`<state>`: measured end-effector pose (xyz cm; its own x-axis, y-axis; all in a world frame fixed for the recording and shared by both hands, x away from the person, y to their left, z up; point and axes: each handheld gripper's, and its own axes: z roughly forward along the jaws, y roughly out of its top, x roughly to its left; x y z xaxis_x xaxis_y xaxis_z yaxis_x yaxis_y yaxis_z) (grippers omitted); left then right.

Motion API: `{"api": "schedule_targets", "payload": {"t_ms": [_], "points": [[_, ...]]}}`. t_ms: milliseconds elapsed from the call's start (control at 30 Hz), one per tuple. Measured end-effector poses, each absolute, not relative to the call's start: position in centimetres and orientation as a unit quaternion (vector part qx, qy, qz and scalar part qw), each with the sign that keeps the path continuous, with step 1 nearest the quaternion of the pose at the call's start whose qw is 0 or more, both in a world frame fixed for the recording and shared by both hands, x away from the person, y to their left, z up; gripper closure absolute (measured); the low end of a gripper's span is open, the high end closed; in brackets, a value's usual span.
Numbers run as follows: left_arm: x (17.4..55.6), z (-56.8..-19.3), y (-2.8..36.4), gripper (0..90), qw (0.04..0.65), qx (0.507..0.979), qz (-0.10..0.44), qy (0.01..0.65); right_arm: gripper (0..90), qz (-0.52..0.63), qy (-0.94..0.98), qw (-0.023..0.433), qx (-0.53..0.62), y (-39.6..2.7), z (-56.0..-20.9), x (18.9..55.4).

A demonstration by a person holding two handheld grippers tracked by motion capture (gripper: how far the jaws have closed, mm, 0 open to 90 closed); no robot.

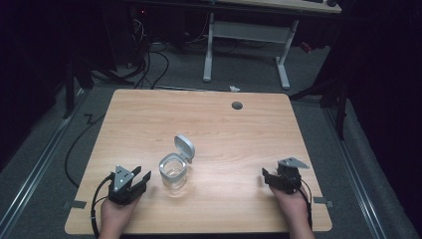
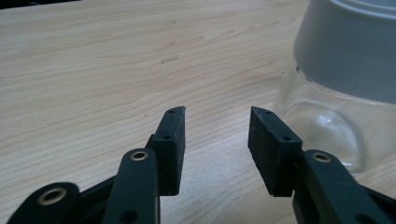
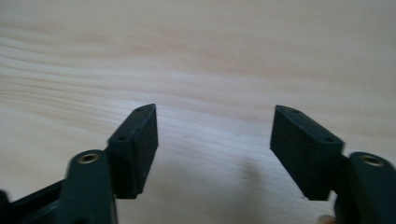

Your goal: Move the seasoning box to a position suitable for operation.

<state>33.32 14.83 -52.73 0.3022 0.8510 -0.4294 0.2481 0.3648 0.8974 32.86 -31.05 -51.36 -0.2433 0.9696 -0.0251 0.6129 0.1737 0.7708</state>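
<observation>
A clear glass jar (image 1: 173, 172) with a grey collar stands near the middle front of the wooden table (image 1: 209, 124). Its grey flip lid (image 1: 184, 148) is swung up and back, so the mouth is uncovered. My left gripper (image 1: 141, 176) rests on the table just left of the jar, open, nothing between its pads. In the left gripper view the jar (image 2: 336, 88) looms at the right, close to the right jaw, with the left gripper (image 2: 215, 122) open. My right gripper (image 1: 267, 175) sits at the front right, well apart from the jar; the right gripper (image 3: 215, 122) is open over bare wood.
A round cable hole (image 1: 237, 105) marks the table's far side. Beyond the table stand a white-legged desk (image 1: 246, 35) and loose cables (image 1: 149, 64) on the grey floor. Tape tabs (image 1: 74, 204) stick out at the front corners.
</observation>
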Motion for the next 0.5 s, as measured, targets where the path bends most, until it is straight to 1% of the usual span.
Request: {"api": "schedule_targets", "payload": {"t_ms": [33, 67, 133, 167, 233, 333, 400, 467, 500], "points": [[33.4, -52.9, 14.7, 58.1, 0.620, 0.514, 0.242, 0.541, 47.3, 0.360, 0.713, 0.276, 0.534, -31.0, -51.2, 31.6], [33.6, -53.1, 14.4, 60.4, 0.614, 0.521, 0.243, 0.541, 50.7, 0.391, 0.707, 0.279, 0.519, -31.0, -51.4, 30.4], [33.6, -53.3, 14.2, 63.2, 0.609, 0.528, 0.246, 0.539, 51.5, 0.382, 0.719, 0.273, 0.512, -30.9, -51.4, 29.7], [33.6, -53.6, 13.7, 65.1, 0.604, 0.536, 0.245, 0.537, 54.0, 0.384, 0.720, 0.272, 0.510, -31.0, -51.4, 29.7], [33.6, -53.5, 13.6, 72.7, 0.604, 0.537, 0.243, 0.537, 55.8, 0.392, 0.716, 0.267, 0.512, -31.2, -51.4, 29.5], [33.5, -52.9, 13.3, 80.9, 0.611, 0.531, 0.244, 0.534, 57.8, 0.391, 0.721, 0.263, 0.509, -30.8, -51.8, 29.7], [33.7, -52.9, 13.4, 84.2, 0.611, 0.528, 0.245, 0.537, 60.4, 0.391, 0.722, 0.269, 0.504, -30.7, -51.7, 29.6], [33.8, -52.9, 13.5, 85.4, 0.611, 0.526, 0.244, 0.540, 63.1, 0.393, 0.721, 0.272, 0.502, -30.7, -51.6, 29.6], [33.8, -52.9, 13.5, 86.0, 0.611, 0.526, 0.244, 0.540, 63.1, 0.393, 0.721, 0.272, 0.502, -30.7, -51.6, 29.6]]}}
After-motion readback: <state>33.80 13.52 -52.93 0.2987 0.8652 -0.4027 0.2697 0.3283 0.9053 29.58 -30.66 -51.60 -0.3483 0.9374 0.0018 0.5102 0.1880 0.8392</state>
